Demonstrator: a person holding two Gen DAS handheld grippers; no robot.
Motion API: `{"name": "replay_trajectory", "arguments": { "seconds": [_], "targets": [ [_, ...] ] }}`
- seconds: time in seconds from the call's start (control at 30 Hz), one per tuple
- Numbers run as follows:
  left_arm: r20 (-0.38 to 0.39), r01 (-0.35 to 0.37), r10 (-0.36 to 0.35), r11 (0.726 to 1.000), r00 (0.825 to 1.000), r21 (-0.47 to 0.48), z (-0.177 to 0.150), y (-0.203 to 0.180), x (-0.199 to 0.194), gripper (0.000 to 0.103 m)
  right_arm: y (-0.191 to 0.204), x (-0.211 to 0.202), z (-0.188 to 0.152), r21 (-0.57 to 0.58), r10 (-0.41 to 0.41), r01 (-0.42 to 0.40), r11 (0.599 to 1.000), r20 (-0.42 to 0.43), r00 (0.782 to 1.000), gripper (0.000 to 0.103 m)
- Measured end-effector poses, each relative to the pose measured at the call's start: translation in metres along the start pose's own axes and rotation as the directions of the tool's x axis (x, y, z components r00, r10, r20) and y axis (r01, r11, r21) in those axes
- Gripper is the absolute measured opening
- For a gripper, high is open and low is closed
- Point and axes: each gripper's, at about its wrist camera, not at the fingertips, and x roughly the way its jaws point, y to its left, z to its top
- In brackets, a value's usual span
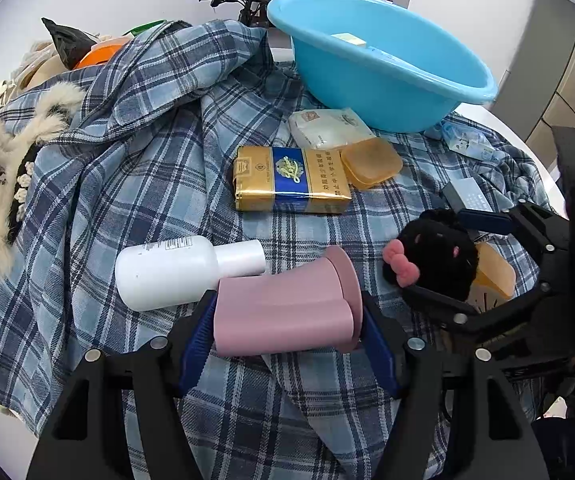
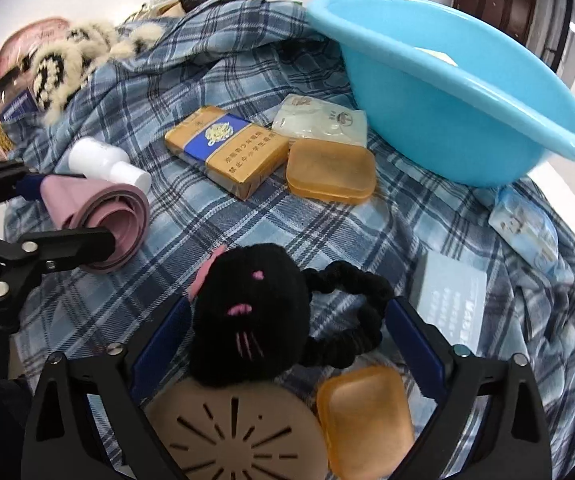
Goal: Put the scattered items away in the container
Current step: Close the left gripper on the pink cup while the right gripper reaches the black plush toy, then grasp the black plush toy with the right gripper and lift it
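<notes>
My left fingers point(image 1: 287, 332) are clamped on the pink cup point(image 1: 287, 312), smooth hard plastic lying on its side, low centre of the left view. My right fingers point(image 2: 287, 344) stand apart around the black knitted toy point(image 2: 243, 312), soft and squashy, its elastic loop trailing right. I reckon I should close low on the body, not the loop. The blue basin point(image 1: 383, 68), glossy and round, waits upper right on the plaid cloth point(image 1: 147, 152).
</notes>
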Motion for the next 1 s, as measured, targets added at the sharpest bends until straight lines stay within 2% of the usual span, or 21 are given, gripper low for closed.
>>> {"name": "replay_trajectory", "arguments": {
  "seconds": [0.03, 0.1, 0.13, 0.37, 0.8, 1.0],
  "targets": [
    [-0.002, -0.001, 0.001, 1.0, 1.0, 0.0, 0.0, 0.0, 0.001, 0.069, 0.001, 0.001, 0.0, -0.007, -0.005, 0.005, 1.0, 0.001, 1.0, 0.083],
    [-0.007, -0.001, 0.001, 1.0, 1.0, -0.002, 0.0, 0.0, 0.002, 0.069, 0.003, -0.002, 0.0, -0.015, -0.029, 0.03, 0.999, 0.023, 0.999, 0.059],
    [-0.008, 0.0, 0.0, 1.0, 1.0, -0.002, 0.0, 0.0, 0.002, 0.069, 0.003, -0.006, 0.001, -0.016, -0.047, 0.047, 0.999, 0.035, 0.998, 0.037],
    [0.008, 0.006, -0.006, 1.0, 1.0, 0.007, 0.002, -0.005, -0.002, 0.069, -0.008, -0.042, -0.005, 0.051, -0.068, 0.062, 0.997, 0.121, 0.99, 0.035],
    [0.067, 0.018, -0.021, 0.998, 0.998, 0.054, 0.017, -0.026, -0.018, 0.069, -0.052, -0.074, -0.024, 0.23, -0.117, 0.078, 0.97, 0.161, 0.98, 0.035],
    [0.102, 0.02, -0.029, 0.996, 0.994, 0.087, 0.027, -0.044, -0.02, 0.069, -0.059, -0.093, -0.03, 0.276, -0.147, 0.089, 0.957, 0.194, 0.97, 0.035]
  ]
}}
